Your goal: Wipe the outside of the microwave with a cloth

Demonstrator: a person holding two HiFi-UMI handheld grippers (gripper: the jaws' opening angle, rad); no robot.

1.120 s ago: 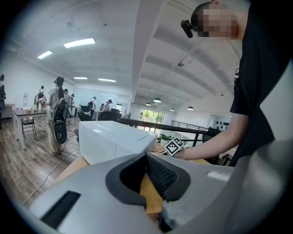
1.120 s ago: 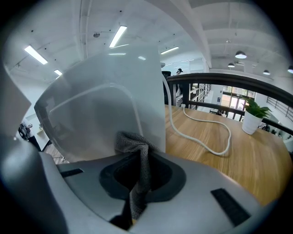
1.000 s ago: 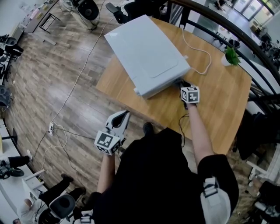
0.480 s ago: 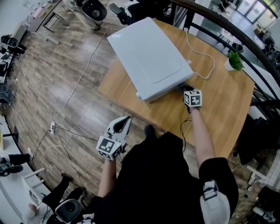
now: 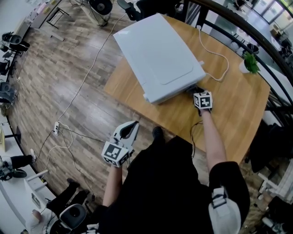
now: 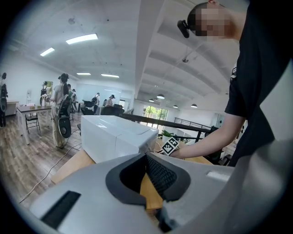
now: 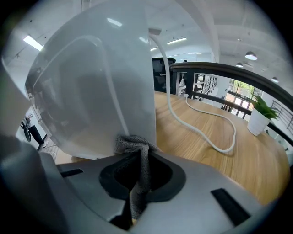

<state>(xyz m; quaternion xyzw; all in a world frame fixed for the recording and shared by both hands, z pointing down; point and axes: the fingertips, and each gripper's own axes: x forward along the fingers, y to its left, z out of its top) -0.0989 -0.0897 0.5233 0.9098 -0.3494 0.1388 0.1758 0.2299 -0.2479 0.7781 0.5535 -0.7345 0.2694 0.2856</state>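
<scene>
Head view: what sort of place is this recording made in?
Probably an open-plan office or lab: a dark railing runs behind the table, office chairs stand nearby, and people gather at desks beyond.

Glossy, smooth white box-shaped microwave (image 7: 91, 91), its shell mirroring the ceiling lights. Grey knitted cloth (image 7: 135, 151): coarse open weave, matt, rumpled. Light-brown wooden table (image 5: 229, 109), fine grain with a soft satin sheen. Right gripper (image 7: 137, 167) is matt grey plastic round black pads. Left gripper (image 6: 147, 170) looks the same, 1 pad finely ribbed. Smooth white cable (image 7: 201, 132) by the table's far edge.
</scene>
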